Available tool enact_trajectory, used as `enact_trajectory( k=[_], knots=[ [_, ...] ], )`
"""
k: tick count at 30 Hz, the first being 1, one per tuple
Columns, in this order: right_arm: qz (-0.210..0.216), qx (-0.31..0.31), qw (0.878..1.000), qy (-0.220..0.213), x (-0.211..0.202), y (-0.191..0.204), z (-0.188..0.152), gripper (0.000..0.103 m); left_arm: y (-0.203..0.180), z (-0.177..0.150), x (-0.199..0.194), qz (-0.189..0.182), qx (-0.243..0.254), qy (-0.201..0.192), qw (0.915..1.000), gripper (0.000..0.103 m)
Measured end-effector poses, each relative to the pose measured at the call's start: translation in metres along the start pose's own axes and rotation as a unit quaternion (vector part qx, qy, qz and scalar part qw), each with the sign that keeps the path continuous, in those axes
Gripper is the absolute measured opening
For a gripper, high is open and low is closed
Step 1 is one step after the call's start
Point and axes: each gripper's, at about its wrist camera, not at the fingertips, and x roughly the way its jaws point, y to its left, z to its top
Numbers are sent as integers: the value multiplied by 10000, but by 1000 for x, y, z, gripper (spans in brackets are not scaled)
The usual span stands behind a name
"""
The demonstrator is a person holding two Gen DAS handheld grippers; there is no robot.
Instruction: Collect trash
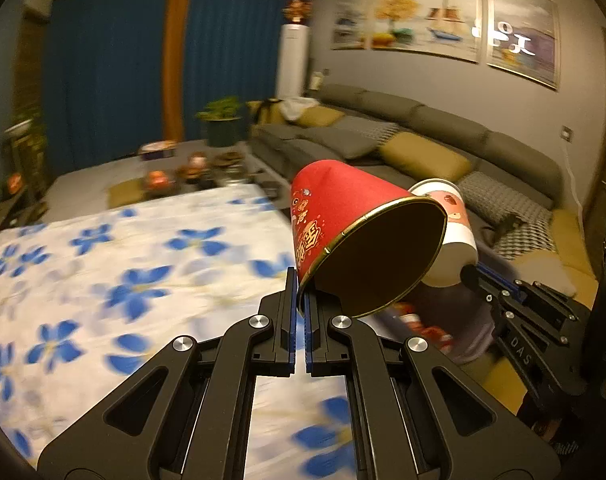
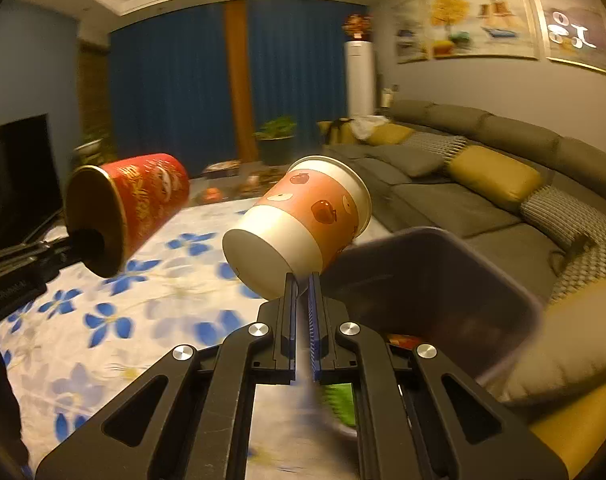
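My left gripper (image 1: 300, 280) is shut on the rim of a red paper cup (image 1: 335, 216) with gold print, held in the air with its mouth toward the camera. The red cup also shows at the left of the right wrist view (image 2: 143, 196). My right gripper (image 2: 301, 280) is shut on the base edge of a white and orange paper cup (image 2: 303, 216) with apple prints. That cup shows behind the red one in the left wrist view (image 1: 455, 236). A dark trash bin (image 2: 435, 280) stands just right of the right gripper, below the cup.
A table with a white cloth with blue flowers (image 1: 103, 272) lies below both grippers. A grey sofa (image 2: 483, 168) with yellow cushions runs along the right. A dark TV (image 2: 19, 176) stands at the left. Small items crowd the far table (image 1: 195, 168).
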Motion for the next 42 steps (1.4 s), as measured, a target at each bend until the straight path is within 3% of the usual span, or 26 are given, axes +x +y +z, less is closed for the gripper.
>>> enact_trajectory(
  k=[9,20,21,22,23,24,26,29,31,34,38,42],
  knots=[
    [-363,312,9989,-4,-2,-55,-4,7,-64,2,52,-550,122,102,9984,2],
    [-476,646,9968,64,11,-85,-6,7,-87,1,88,-750,133,271,9967,5],
    [-458,698,9965,90,12,-87,-7,12,-87,-1,91,-768,133,288,9965,7],
    [-450,756,9961,92,13,-88,-8,26,-86,-2,92,-745,133,291,9967,15],
    [-442,777,9960,78,13,-89,-7,33,-86,-3,93,-725,129,289,9969,28],
    [-471,787,9958,44,11,-88,-7,43,-85,-3,93,-694,111,279,9971,34],
    [-536,818,9952,-28,6,-90,-9,46,-81,-4,90,-578,34,228,9981,53],
    [-644,782,9949,-1,0,-88,-11,58,-73,-6,78,-286,-65,121,9995,71],
    [-726,709,9948,-27,-6,-82,-13,77,-68,-9,67,-83,-66,-17,9999,75],
    [-861,615,9944,-63,-16,-71,-16,88,-60,-15,48,98,-81,-57,9999,77],
    [-943,581,9938,-84,-27,-59,-19,97,-49,-25,18,420,-90,-171,9989,80],
    [-993,551,9935,-97,-42,-45,-23,97,-39,-37,-13,740,-53,-284,9968,83]
  ],
)
